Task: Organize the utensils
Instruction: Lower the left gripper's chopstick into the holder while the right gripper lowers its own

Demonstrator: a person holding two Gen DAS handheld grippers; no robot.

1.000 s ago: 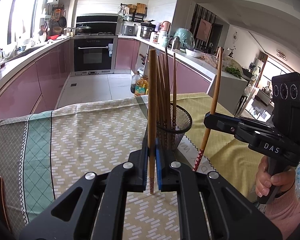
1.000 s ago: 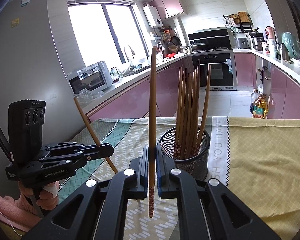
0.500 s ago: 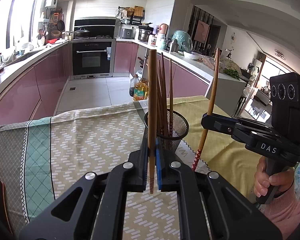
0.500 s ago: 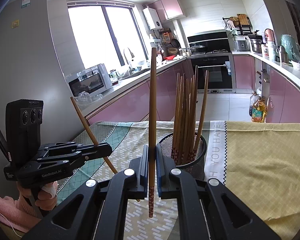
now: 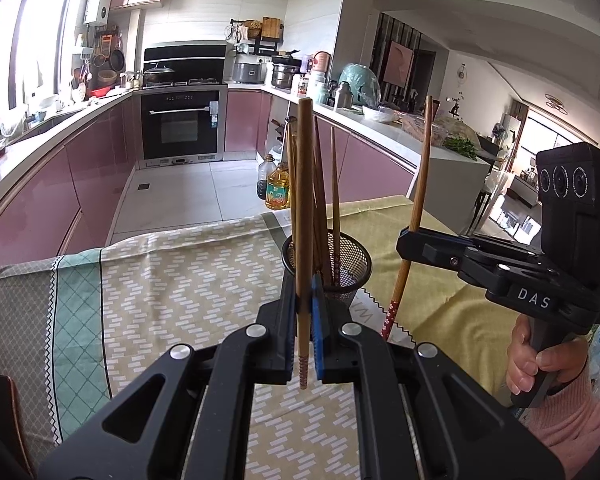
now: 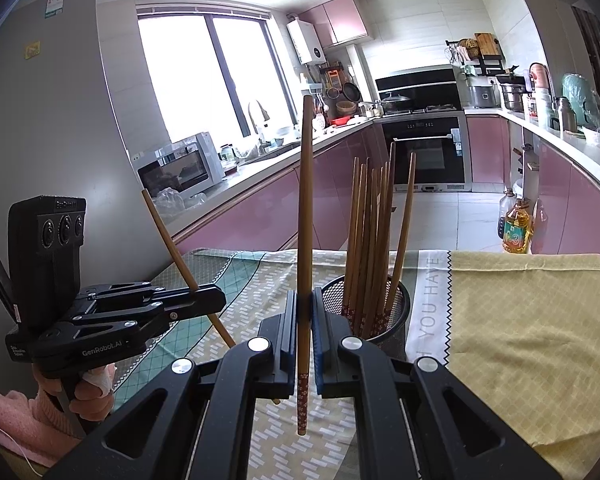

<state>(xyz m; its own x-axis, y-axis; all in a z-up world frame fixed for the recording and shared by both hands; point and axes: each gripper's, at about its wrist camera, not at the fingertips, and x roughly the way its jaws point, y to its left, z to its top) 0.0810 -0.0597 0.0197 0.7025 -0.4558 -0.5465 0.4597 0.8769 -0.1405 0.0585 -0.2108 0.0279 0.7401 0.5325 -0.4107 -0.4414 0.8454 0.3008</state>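
A black mesh holder (image 5: 340, 268) (image 6: 398, 308) stands on the tablecloth with several wooden chopsticks (image 6: 374, 232) upright in it. My left gripper (image 5: 305, 316) (image 6: 214, 300) is shut on one chopstick (image 5: 304, 200), held upright just in front of the holder. My right gripper (image 6: 305, 320) (image 5: 410, 240) is shut on another chopstick (image 6: 306, 208), also near upright, its patterned tip hanging below the jaws. That gripper is to the right of the holder in the left wrist view. Both chopsticks are above the cloth, outside the holder.
A patterned tablecloth (image 5: 180, 280) covers the table, yellow on its right part (image 6: 520, 320). A person's hand in a pink sleeve (image 5: 540, 364) grips the right handle. Beyond the far table edge lie the kitchen floor, oil bottles (image 6: 516, 228) and pink cabinets.
Both grippers have stayed shut on their chopsticks. The left wrist view has shifted slightly, so the holder sits a little lower in it. The right gripper has barely moved.
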